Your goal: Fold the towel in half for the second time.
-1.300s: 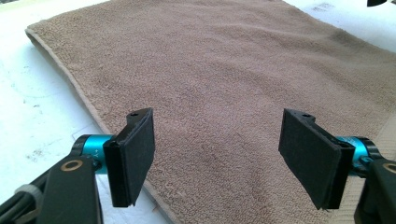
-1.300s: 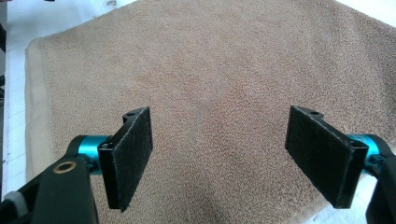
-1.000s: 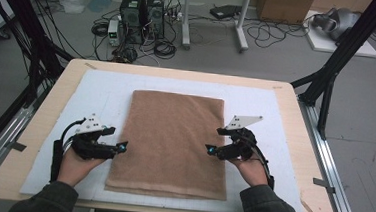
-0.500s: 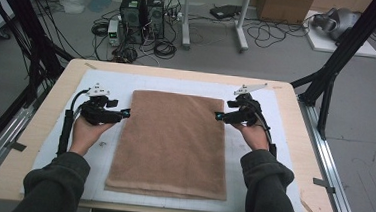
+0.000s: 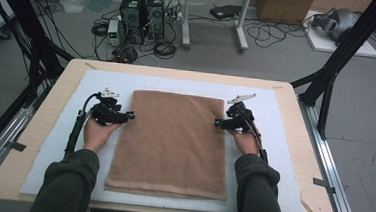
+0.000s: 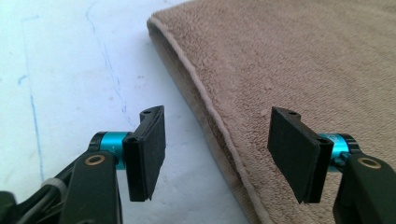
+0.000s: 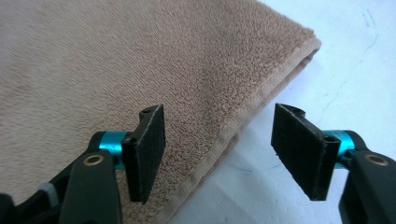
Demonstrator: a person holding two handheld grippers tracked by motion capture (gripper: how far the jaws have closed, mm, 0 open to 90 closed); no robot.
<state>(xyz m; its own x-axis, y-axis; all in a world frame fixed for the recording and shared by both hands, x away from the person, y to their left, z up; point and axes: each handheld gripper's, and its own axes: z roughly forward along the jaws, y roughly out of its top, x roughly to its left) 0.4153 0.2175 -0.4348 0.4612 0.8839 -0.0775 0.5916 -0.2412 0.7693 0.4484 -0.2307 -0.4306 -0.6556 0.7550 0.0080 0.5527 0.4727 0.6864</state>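
judging by its thick pile, the folded towel [image 5: 171, 142] is soft and limp, best pinched at its hemmed side edges, which both grippers, left [image 6: 215, 156] and right [image 7: 218, 154], straddle with jaws that have just been closing, apart and not yet pressing.

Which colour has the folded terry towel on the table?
The folded terry towel is plain light brown; the left gripper view shows it best.

Towel [image 5: 171, 142] flat on mat [image 5: 53, 141], mid-table [image 5: 29, 125]; left tool [image 5: 131, 116] at towel's left edge, right tool [image 5: 217, 123] at right edge

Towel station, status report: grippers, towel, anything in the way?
Left gripper and right gripper open, jaws just closing, each astride a long edge of the towel near its far corners. Towel folded, flat on the white mat. Nothing in the way.
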